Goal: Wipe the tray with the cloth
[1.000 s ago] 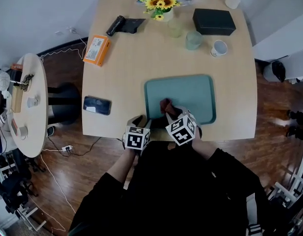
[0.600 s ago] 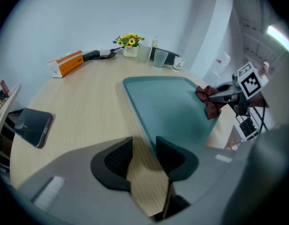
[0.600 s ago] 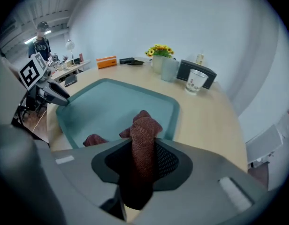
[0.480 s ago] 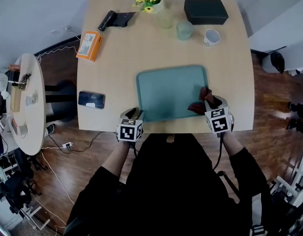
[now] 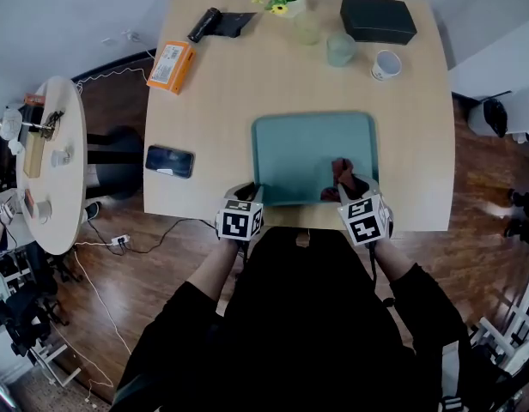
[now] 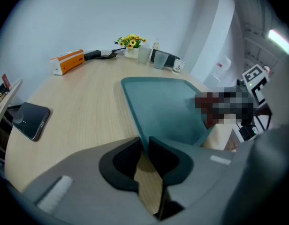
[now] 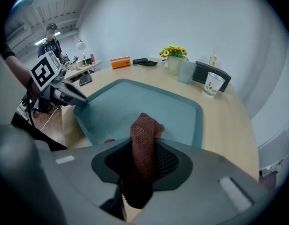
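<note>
Head view: a teal tray (image 5: 299, 153) lies near the front edge of a light wooden tabletop (image 5: 247, 101). The left gripper (image 5: 250, 190) sits at the tray's near left corner. The right gripper (image 5: 350, 187) is over the tray's near right part, with a reddish-brown cloth (image 5: 339, 174) bunched on the tray just ahead of it. A phone (image 5: 169, 160) lies to the left, apart from the tray.

Left gripper view: the left gripper (image 6: 143, 146) has just been closing its jaws, which now pinch the tray's (image 6: 163, 107) rim at the corner.

Right gripper view: the right gripper (image 7: 143, 158) clamps the cloth (image 7: 144, 135), which stands up between the jaws and hangs below them, above the tray (image 7: 135, 102). Across the tray, the left gripper (image 7: 81, 100) meets its corner.
</note>
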Tool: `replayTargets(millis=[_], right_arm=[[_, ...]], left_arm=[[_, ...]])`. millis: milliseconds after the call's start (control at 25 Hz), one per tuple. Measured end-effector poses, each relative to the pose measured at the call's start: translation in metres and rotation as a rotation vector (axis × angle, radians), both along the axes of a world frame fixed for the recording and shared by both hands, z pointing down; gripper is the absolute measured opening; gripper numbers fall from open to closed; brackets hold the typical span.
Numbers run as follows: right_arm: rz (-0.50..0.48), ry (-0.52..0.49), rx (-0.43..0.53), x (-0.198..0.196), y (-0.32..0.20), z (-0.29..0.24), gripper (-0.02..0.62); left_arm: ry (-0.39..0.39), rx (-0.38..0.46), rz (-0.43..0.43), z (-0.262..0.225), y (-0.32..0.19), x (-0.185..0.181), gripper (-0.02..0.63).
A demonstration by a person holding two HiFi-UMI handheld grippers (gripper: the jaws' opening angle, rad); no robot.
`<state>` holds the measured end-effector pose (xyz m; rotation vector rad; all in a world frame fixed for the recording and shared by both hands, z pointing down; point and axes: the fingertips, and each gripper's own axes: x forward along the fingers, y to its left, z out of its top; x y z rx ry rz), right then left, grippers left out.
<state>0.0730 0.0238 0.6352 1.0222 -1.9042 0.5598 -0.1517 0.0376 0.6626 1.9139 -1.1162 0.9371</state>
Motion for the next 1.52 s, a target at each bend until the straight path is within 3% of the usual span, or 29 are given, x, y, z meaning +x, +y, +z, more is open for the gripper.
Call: replayTargets(millis=[320,760,1040,1520], right_arm=[[-0.186,-0.047,-0.001,-0.102,0.008,-0.002,0.111],[-0.286,-0.144,-0.028,-0.194,0.016,0.001,0.110],[-0.389,-0.090,-0.029,-0.205,0.009,0.008,0.110],[-0.403,0.056,0.053,-0.198,-0.144,0.005,0.110]], left_arm=[[0.013,-0.004,0.005,0.000,0.000,0.001,0.040],[0.072,0.000,-0.019,0.000,0.000,0.000,0.037],[0.078,-0.008,-0.003,-0.001,0.001,0.001,0.037],[0.084,-0.008,0.014,-0.001,0.000,0.002,0.037]])
